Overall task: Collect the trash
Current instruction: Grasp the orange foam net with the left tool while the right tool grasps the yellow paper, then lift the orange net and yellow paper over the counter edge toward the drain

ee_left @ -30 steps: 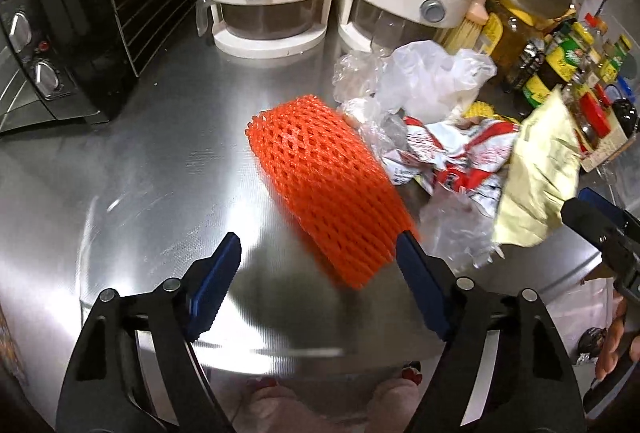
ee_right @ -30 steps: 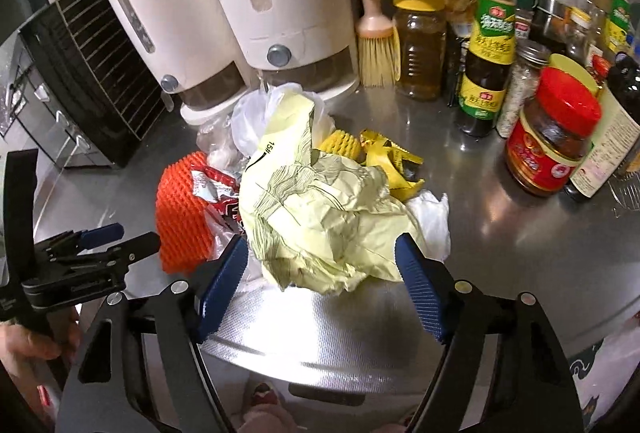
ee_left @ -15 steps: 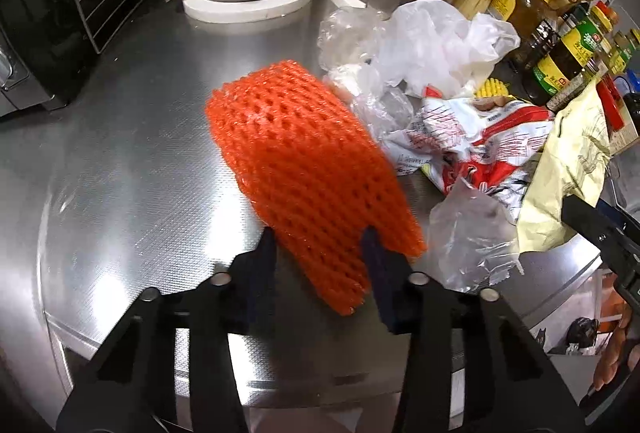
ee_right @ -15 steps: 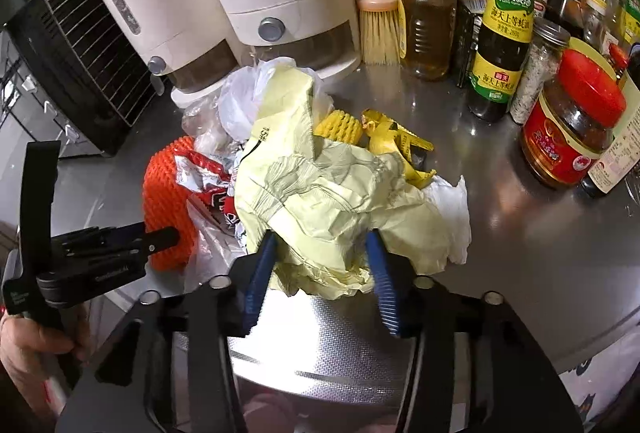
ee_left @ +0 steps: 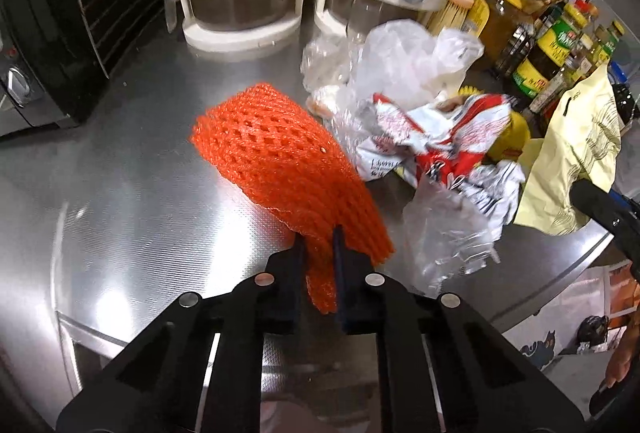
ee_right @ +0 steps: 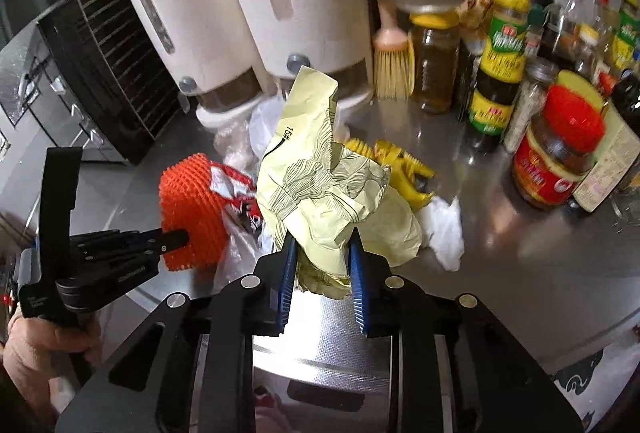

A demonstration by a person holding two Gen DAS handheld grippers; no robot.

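Biggest worry here: got only a thin pinch on both pieces. Could easily have lost the orange foam net [ee_left: 280, 161], since only its near tail sat between the pads, and springy mesh like that looked ready to squirt out on a quick lift. Might also have dragged the clear plastic film [ee_left: 448, 233] lying right against it at about 3 o'clock, and pulled the red-and-white wrapper [ee_left: 436, 145] along toward the counter edge. Same story on the other side: the yellow paper bag [ee_right: 324, 189] was grabbed low at a crumpled corner, most of it standing tall above the fingers, so could have torn or flopped sideways into the red-lidded jar [ee_right: 560, 149] at roughly 2 o'clock, or into the bottles behind it.

Left gripper [ee_left: 318, 269]: clamped down nearly all the way, just the net's thin tail squeezed between the pads, rest of the net stretching off to 11 o'clock over the steel counter [ee_left: 120, 213].

Right gripper [ee_right: 322, 273]: closed to a narrow gap, blue pads pressed on either side of the paper bag's bottom wad. Couldn't tell how firm that bite was. Remaining trash heap sat between the two, at 12 o'clock, in front of the white dispensers [ee_right: 224, 5].
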